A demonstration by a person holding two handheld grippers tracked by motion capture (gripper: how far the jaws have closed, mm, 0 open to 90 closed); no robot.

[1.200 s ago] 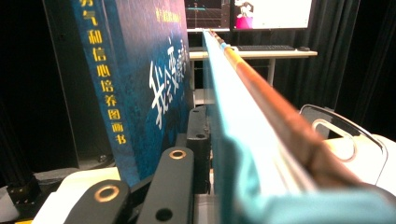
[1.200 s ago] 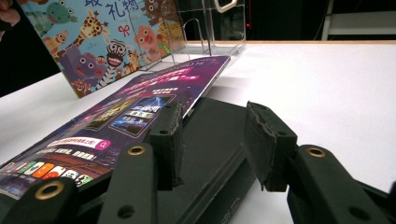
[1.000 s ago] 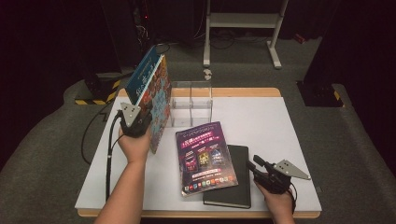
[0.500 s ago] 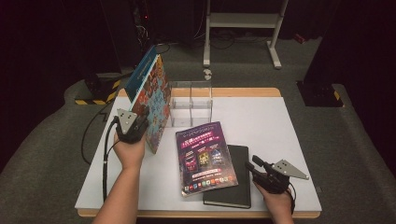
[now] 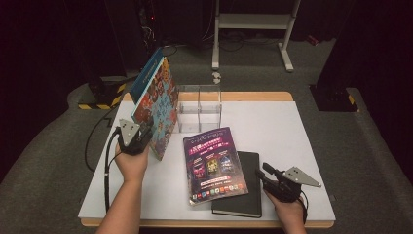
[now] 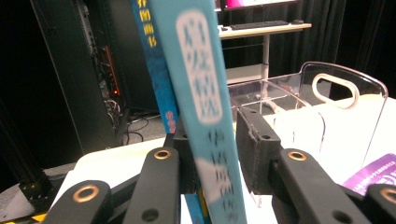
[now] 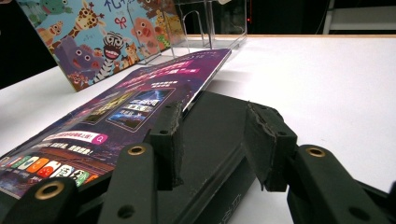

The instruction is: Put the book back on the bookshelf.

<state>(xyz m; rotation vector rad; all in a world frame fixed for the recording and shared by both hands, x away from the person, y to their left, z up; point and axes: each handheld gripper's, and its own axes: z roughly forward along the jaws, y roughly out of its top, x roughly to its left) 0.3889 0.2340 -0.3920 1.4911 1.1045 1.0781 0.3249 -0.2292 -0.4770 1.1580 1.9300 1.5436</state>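
Left gripper (image 5: 138, 140) grips a picture book (image 5: 157, 105) upright, the clear rack (image 5: 199, 108) beyond its jaws unfilled; right gripper (image 5: 268, 176), jaws open, waits at the black notebook (image 5: 242, 187) under a magazine (image 5: 213, 163).

The left gripper (image 5: 139, 139) is raised over the left side of the table, its jaws closed tight and the forearm reaching in from the near edge. The right gripper (image 5: 267, 174) lies low near the near right corner, jaws apart, pointing left.
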